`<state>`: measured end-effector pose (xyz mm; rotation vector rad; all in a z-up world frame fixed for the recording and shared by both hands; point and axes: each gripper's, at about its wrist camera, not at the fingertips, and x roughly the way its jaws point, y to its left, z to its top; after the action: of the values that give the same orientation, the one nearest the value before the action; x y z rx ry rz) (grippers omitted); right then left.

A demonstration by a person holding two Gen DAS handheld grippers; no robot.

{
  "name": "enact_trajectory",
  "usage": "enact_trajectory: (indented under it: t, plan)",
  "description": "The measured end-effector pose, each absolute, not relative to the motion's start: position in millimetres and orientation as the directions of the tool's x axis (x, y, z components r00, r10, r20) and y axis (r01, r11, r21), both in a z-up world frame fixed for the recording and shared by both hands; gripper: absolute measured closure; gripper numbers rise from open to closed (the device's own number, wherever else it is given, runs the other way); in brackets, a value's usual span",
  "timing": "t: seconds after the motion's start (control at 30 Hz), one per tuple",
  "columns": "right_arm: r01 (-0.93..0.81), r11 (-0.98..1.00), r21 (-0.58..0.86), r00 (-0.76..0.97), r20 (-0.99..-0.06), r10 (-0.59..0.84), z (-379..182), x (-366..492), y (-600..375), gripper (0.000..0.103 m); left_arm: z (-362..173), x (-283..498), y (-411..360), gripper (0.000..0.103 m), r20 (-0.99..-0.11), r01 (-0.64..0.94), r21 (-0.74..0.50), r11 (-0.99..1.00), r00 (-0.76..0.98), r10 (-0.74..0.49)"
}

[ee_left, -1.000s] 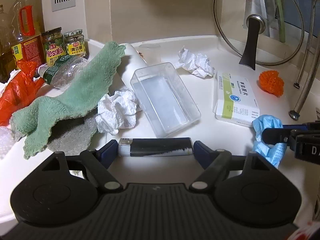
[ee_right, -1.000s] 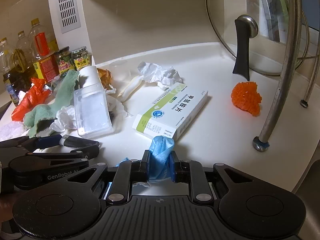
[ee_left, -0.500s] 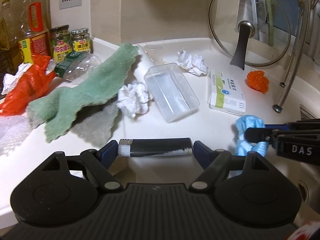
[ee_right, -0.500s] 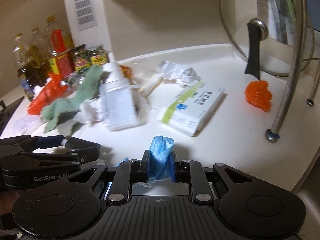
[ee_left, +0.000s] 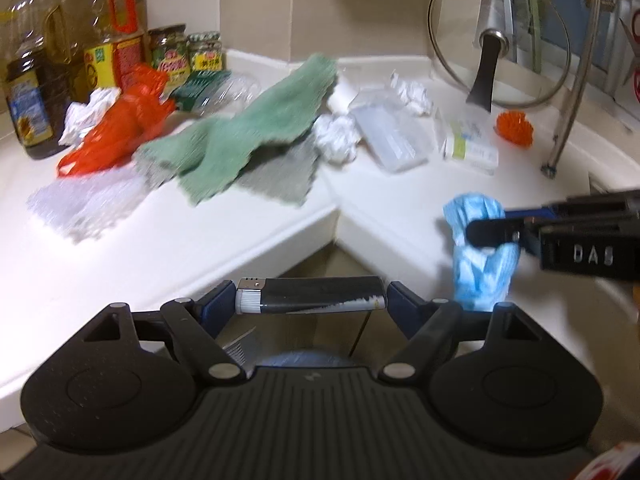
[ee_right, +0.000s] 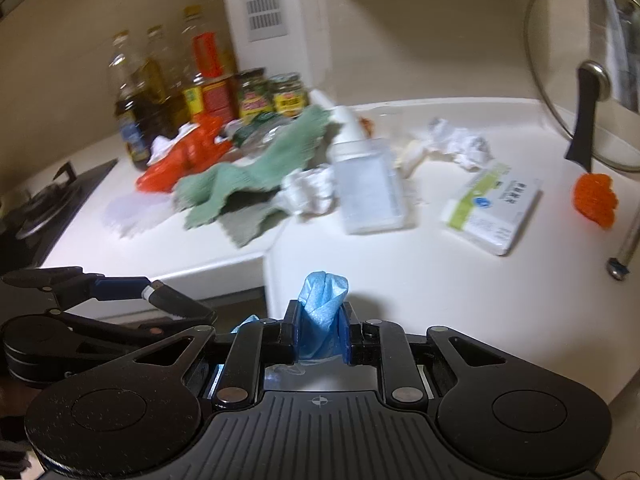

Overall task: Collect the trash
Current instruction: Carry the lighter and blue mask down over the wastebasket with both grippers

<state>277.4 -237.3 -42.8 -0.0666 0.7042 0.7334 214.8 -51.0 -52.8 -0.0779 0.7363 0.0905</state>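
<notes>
Trash is already in both grippers: the left gripper (ee_left: 311, 300) has its jaws clamped end to end on a dark lighter (ee_left: 310, 300), and the right gripper (ee_right: 319, 330) has its jaws pressed together on a crumpled blue mask (ee_right: 322, 312). Both loads hang just past the front edge of the tabletop (ee_left: 120, 248), so the step in hand looks like carrying them off to a bin, which no view shows. The next move calls for finding that bin and letting go over it, one jaw pair at a time. Farther back on the tabletop lie a green cloth (ee_left: 256, 136), a white paper wad (ee_left: 336, 140), a clear plastic box (ee_left: 390, 140), a medicine carton (ee_right: 494, 210) and an orange plastic bag (ee_left: 120, 136). Compared with a second ago, both grippers have drawn back from the clutter, which now sits farther off, and the grips are unchanged.
</notes>
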Motion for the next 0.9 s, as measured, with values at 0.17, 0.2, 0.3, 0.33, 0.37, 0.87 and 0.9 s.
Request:
enact_trajectory:
  t: [0.17, 0.2, 0.3, 0.33, 0.37, 0.87, 0.9]
  plan:
    - [-0.674, 0.723, 0.152, 0.502, -0.624, 0.599, -46, 254, -213, 0.084, -65, 187, -33, 0.023, -0.699, -0.076, -0.039, 0.996, 0.714, 0.027]
    - [-0.684, 0.715, 0.147, 0.494, -0.627, 0.602, -47, 251, -209, 0.084, -68, 183, -30, 0.023, -0.705, -0.071, -0.036, 0.997, 0.709, 0.025]
    - [-0.720, 0.681, 0.130, 0.466, -0.637, 0.614, -51, 237, -193, 0.084, -77, 173, -22, 0.023, -0.722, -0.066, -0.037, 0.997, 0.692, 0.019]
    - [-0.731, 0.671, 0.121, 0.458, -0.642, 0.615, -53, 233, -189, 0.084, -80, 170, -20, 0.023, -0.727, -0.062, -0.032, 0.998, 0.687, 0.019]
    - [-0.742, 0.661, 0.109, 0.450, -0.650, 0.613, -56, 228, -184, 0.084, -84, 168, -19, 0.023, -0.733, -0.056, -0.026, 0.998, 0.680, 0.019]
    - [-0.814, 0.581, -0.016, 0.342, -0.822, 0.456, -147, 199, -137, 0.084, -146, 162, -10, 0.023, -0.824, 0.090, 0.009, 0.996, 0.565, -0.044]
    - [-0.814, 0.581, -0.023, 0.341, -0.827, 0.446, -151, 200, -136, 0.084, -149, 162, -10, 0.023, -0.828, 0.098, 0.010, 0.995, 0.559, -0.047]
